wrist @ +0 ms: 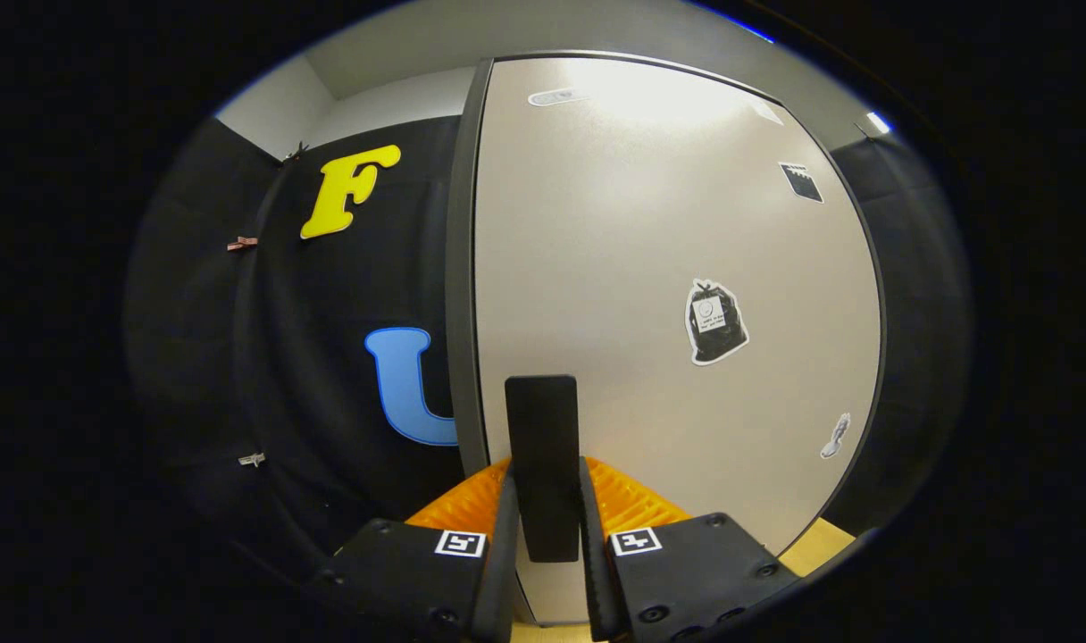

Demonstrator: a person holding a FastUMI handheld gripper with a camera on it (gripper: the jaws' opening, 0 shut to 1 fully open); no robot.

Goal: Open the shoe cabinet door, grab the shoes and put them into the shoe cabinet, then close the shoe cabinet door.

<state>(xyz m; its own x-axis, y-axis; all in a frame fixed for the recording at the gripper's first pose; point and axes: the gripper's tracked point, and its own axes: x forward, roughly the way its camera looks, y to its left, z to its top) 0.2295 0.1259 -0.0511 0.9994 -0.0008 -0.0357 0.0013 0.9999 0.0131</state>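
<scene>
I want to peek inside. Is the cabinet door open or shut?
Cannot tell. The gripper is shut on the door handle; no gap or interior shows.

Pale beige shoe cabinet door (650,268), matte and plain, framed by a dark grey edge strip (458,268) down its side. The door handle (543,464) is solid black — it sits between the fingers of the gripper (546,500), both pressed against it. Stickers dot the door: a black bin-bag sticker (714,321) with a white outline and white label, a small black square sticker (801,181), a little grey one (835,437). Light wood floor (820,546) below — warm tan.
</scene>
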